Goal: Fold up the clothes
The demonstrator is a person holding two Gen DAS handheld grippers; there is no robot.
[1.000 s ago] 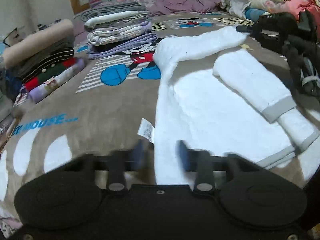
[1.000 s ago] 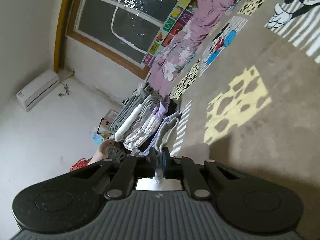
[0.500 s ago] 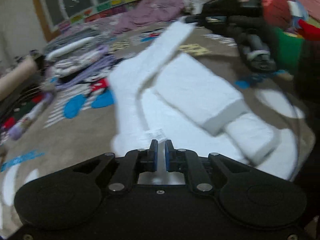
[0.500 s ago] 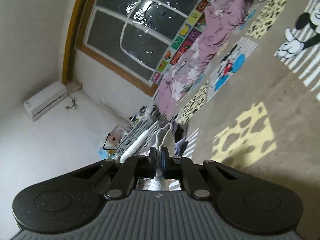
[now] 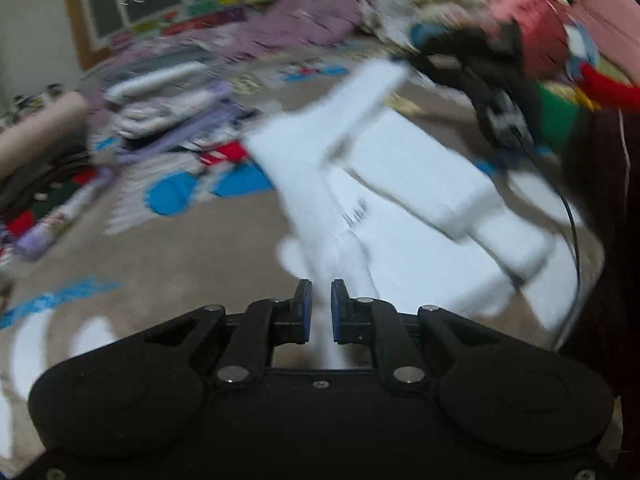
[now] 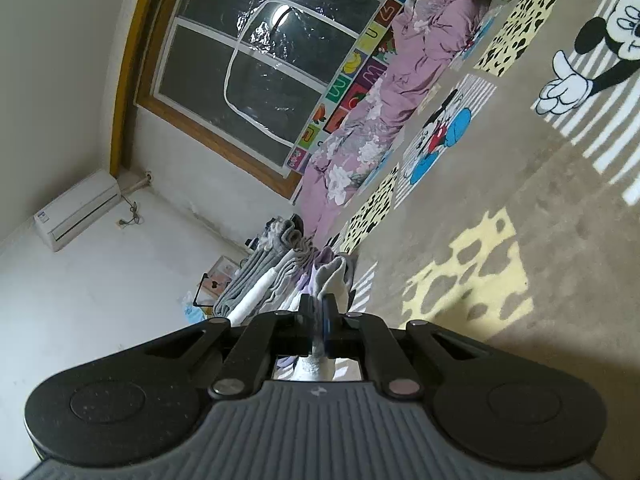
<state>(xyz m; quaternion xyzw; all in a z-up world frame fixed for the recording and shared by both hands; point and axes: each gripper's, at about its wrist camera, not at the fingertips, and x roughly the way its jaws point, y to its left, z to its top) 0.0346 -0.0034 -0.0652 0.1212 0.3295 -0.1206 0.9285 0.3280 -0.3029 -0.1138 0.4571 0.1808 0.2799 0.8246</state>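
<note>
A white fleece garment [image 5: 404, 184] with grey cuffs lies partly folded on the brown cartoon-mouse blanket [image 5: 180, 248]. My left gripper [image 5: 319, 307] is shut on the garment's near edge, and a strip of white cloth runs up from between its blue pads. The left wrist view is blurred. At the far end, my right gripper [image 5: 406, 60] holds the other end of the same raised strip. In the right wrist view the right gripper [image 6: 319, 320] is shut on a white fold [image 6: 334, 280], rolled sideways over the blanket [image 6: 520, 200].
A stack of folded clothes [image 5: 160, 100] stands at the back left, seen also as folded clothes [image 6: 272, 276]. A purple quilt [image 5: 304, 20] lies under the window [image 6: 272, 68]. Unfolded laundry [image 5: 540, 20] is heaped at the right. A person's dark sleeve [image 5: 600, 208] fills the right edge.
My left gripper went from open to shut on the garment's near edge, then lifted it so the strip hangs taut. The right gripper kept its hold and shifted along the blanket.
</note>
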